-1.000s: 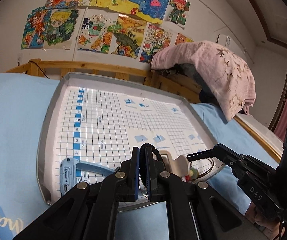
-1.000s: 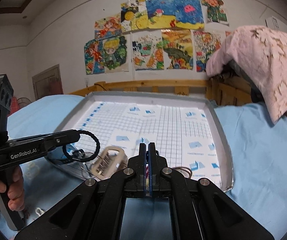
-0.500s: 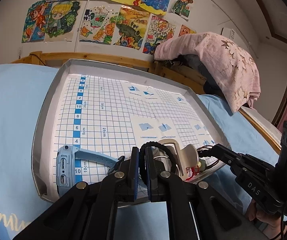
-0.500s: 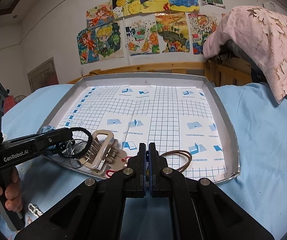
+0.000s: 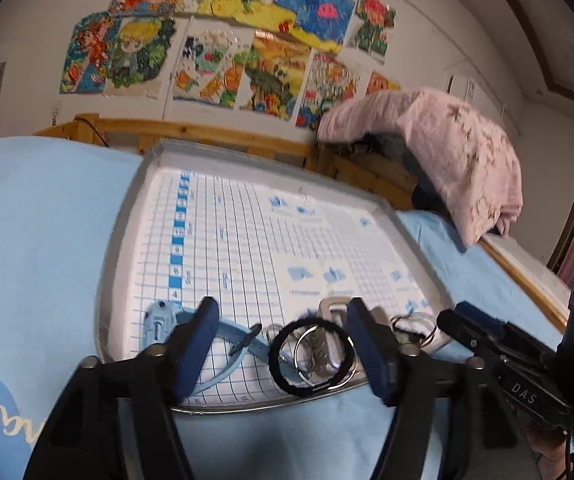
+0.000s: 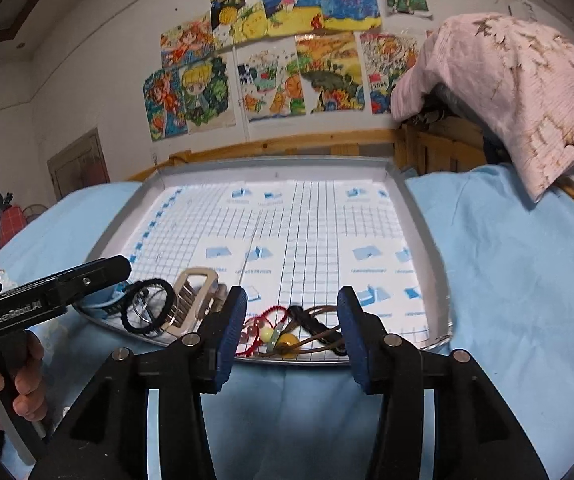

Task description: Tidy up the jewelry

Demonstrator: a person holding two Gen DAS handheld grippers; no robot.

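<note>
Jewelry is being kept along the near edge of the tray (image 5: 121, 240), which is lying on a blue sheet (image 5: 35, 220). The left gripper (image 5: 283, 338) is being held with its jaws wide apart and nothing between the pads; a black band (image 5: 277, 372) and a metal ring (image 5: 349, 364) are lying on the grid just beyond it, beside a blue watch (image 5: 159, 318) and a beige clip (image 5: 333, 306). The right gripper (image 6: 291, 330) is likewise being held wide open and empty, with a red cord (image 6: 265, 314), a yellow bead (image 6: 266, 334) and a brown cord (image 6: 321, 336) lying between its fingers (image 6: 231, 328) on the tray floor.
</note>
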